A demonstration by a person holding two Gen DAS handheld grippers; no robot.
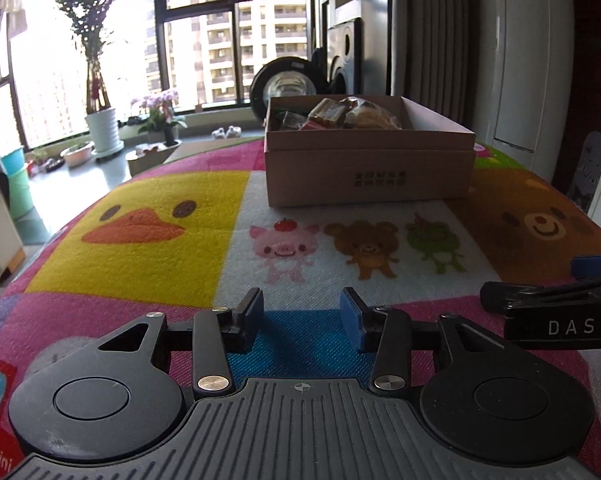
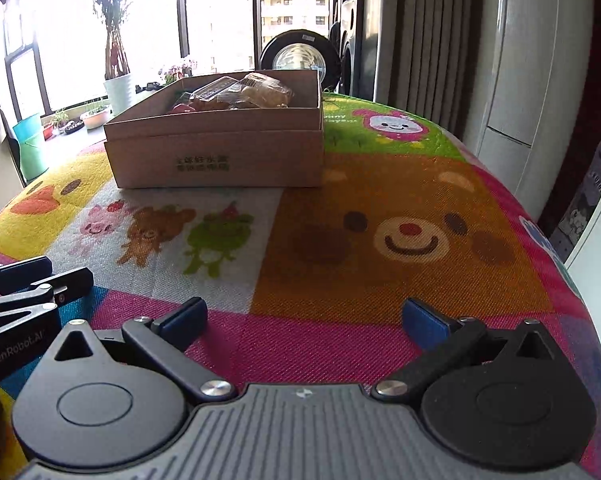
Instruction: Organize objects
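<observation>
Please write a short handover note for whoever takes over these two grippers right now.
Left gripper: jaws open, empty, low over the cartoon cloth.
Right gripper: jaws open wider, empty, beside the left.
Cardboard box stands ahead on the cloth, wrapped snacks piled inside.
Done: no loose items show on the cloth in either view.
Left: cannot tell; check outside the views before stopping.

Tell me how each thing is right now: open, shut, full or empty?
Cardboard box: open on top, no lid in view, standing flat on the cloth.
Wrapped snacks: piled inside the box.
Left gripper: open, holding nothing.
Right gripper: open wide, holding nothing.
Cartoon cloth: spread flat over the table.
</observation>
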